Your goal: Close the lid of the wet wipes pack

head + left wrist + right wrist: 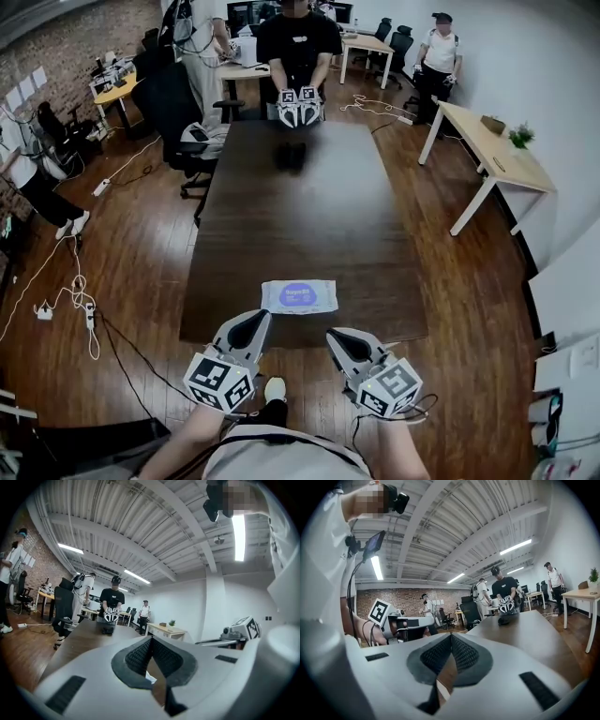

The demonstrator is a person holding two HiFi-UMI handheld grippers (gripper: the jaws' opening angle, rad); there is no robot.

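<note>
**Head view: two shut grippers short of a light pack at the table's edge**

Nearest us, the left gripper (255,321) and the right gripper (337,337) hang side by side just off the near edge of the table (281,206). Both point toward the far end. In the left gripper view the ribbed pads (136,656) meet at their tips with nothing between them. In the right gripper view the pads (464,656) are likewise pressed together and empty.

Just beyond them, between the two grippers' lines, lies the wet wipes pack (299,296). It is flat on the table close to the near edge, with its long side along that edge. It is a white, soft-looking packet with a blue oval at its middle, which we take to be the lid area. The pack is too small here for us to tell whether the flap stands up or lies down.

We see three risks:
- **Sliding:** a push with one closed tip may skate the light pack across the smooth wood, or off the near edge, if the other gripper does not steady it.
- **Bad seal:** pressing off-centre may leave the lid unsealed.
- **Dented packet:** too hard a press may dent the soft packet.

At the far end another person (298,42) holds a second pair of grippers (299,111), well apart from our work.
</note>
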